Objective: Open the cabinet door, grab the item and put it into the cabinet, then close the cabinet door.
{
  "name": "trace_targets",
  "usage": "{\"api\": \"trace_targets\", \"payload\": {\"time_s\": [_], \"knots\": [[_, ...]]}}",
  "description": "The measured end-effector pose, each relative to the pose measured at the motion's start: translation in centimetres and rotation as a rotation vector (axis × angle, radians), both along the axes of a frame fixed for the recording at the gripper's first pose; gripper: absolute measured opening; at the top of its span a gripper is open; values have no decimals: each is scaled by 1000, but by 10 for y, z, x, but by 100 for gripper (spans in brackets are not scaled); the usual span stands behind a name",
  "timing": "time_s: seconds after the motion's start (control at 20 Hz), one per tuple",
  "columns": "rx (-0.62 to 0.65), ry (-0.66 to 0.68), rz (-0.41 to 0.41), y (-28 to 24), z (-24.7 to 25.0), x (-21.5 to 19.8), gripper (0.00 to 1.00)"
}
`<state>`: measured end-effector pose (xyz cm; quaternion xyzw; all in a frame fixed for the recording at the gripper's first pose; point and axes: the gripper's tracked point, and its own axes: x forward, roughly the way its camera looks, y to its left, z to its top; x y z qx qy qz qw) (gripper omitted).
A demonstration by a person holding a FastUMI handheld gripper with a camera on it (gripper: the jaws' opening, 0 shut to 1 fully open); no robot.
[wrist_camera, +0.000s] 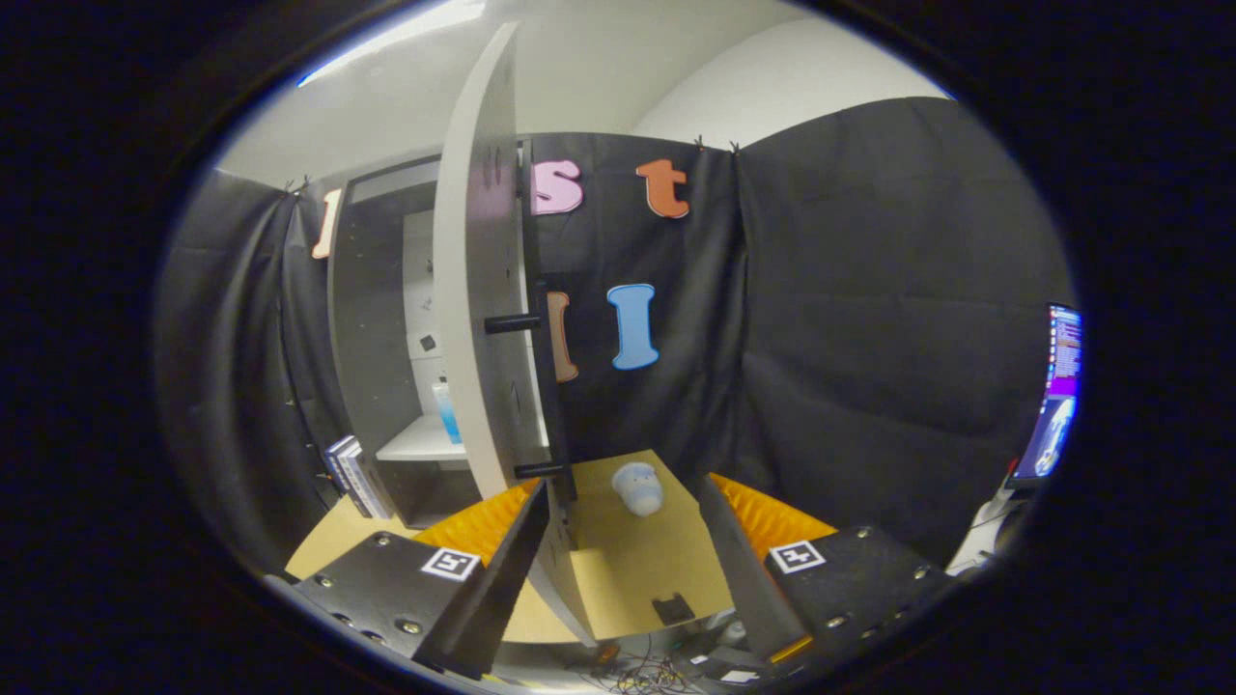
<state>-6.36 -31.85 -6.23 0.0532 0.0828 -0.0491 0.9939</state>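
The grey cabinet (372, 319) stands to the left with its door (478, 290) swung wide open, seen edge-on. A black bar handle (548, 386) runs down the door's outer face. My gripper (626, 502) is open. The door's lower edge passes down between the fingers, close against the left finger (502, 565), whose tip sits by the handle's lower post. A small pale blue and white item (637, 487) lies on the tan table (628, 569), just beyond the fingertips and right of the door. Nothing is pressed between the fingers.
Inside the cabinet a white shelf (420, 444) carries a small blue thing (446, 410). Books (352, 478) lean by the cabinet's left side. A lit monitor (1057, 396) stands at the far right. Cables (628, 676) lie below the table's near edge.
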Motion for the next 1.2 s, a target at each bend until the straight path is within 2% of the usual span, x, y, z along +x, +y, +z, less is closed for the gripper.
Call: {"api": "trace_targets", "payload": {"time_s": [0.3, 0.4, 0.7, 0.85, 1.05, 1.15, 1.2], "knots": [[-34, -12, 91, 11, 1, 14, 92], [-32, -14, 143, 21, 1, 10, 92], [28, -19, 337, 107, -4, 19, 92], [37, -25, 406, 158, -7, 35, 92], [35, -23, 455, 209, -9, 56, 93], [63, -15, 492, 236, -13, 76, 100], [68, -21, 505, 250, -13, 84, 100]]}}
